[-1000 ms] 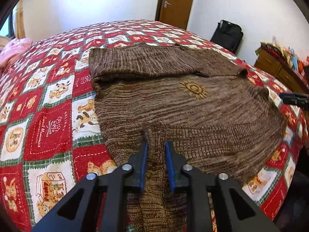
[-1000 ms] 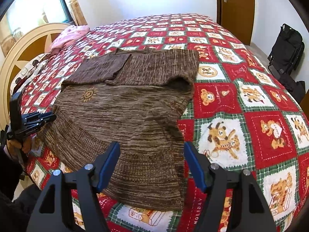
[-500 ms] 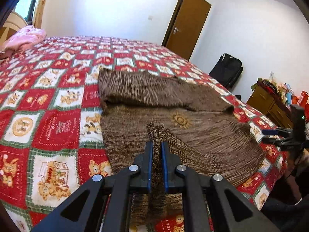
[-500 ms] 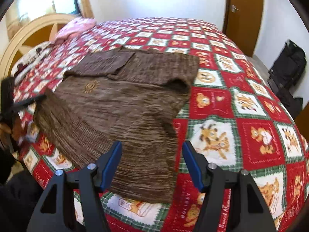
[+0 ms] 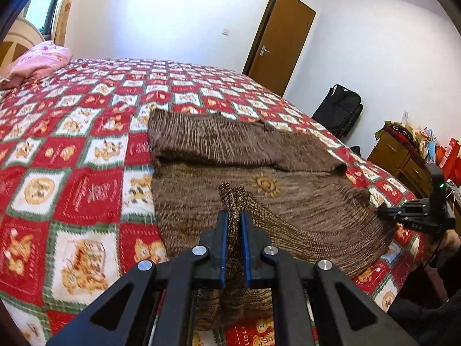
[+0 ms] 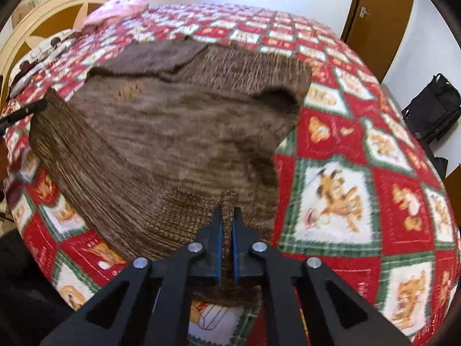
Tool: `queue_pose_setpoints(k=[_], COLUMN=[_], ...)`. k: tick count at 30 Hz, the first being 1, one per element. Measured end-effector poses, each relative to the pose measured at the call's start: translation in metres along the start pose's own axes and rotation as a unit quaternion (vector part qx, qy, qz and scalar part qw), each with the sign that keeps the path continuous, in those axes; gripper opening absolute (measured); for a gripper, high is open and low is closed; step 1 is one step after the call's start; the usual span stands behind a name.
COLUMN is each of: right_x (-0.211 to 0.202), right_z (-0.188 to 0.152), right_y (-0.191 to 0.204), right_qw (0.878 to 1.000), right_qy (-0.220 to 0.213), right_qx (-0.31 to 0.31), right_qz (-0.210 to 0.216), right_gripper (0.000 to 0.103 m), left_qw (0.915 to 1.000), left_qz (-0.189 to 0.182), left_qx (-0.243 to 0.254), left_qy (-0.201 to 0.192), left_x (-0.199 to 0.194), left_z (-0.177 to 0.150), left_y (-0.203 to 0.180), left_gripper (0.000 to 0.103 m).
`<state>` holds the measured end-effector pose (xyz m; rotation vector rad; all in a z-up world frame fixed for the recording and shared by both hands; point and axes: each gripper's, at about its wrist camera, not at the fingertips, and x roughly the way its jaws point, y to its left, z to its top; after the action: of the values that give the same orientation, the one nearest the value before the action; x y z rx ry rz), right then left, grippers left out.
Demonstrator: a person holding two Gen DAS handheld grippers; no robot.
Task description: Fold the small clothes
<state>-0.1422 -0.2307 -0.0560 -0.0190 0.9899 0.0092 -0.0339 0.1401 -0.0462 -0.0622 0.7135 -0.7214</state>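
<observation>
**Brown sweater gripped at both hem corners**

On the bed, a brown knit sweater lies spread, sleeves folded across. Soft and floppy, it looks best held at the ribbed hem, where the left hand-held gripper and right hand-held gripper each pinch it closed.

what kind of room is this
Most likely a home bedroom. The brown sweater lies on a wide bed under a red teddy-bear quilt, a pink pillow sits by the curved headboard, and a wooden door leads out.
</observation>
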Motion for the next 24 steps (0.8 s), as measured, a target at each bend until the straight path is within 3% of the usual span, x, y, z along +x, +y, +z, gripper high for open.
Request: queue_pose_setpoints(k=[7,14,20,24], right_x=[-0.050,-0.052,-0.012,0.040], right_z=[0.052,0.123,0.190,0.223], right_y=[-0.005,-0.013,-0.039,-0.053], right_qw=[0.996,0.991,0.990,0.989], right_qy=[-0.086,-0.130,-0.134,-0.116], right_qx=[0.009,0.001,0.036,0.054], right_qz=[0.010,-0.022,-0.040,-0.073], right_gripper=[0.007,0.007,0.007,0.007], left_qw=[0.9988,0.9961,0.9925,0.9889], left_qz=[0.018,0.039,0.087,0.123], left_qx=[0.006,-0.015,-0.035,-0.058], left_qy=[-0.045,-0.078,-0.079,-0.059], left_x=[-0.015,-0.002,0.046,0.099], left_z=[0.042,0.100,0.140,0.153], left_y=[0.000,0.019,0.038,0.056], left_gripper=[0.008,0.008,0.008,0.008])
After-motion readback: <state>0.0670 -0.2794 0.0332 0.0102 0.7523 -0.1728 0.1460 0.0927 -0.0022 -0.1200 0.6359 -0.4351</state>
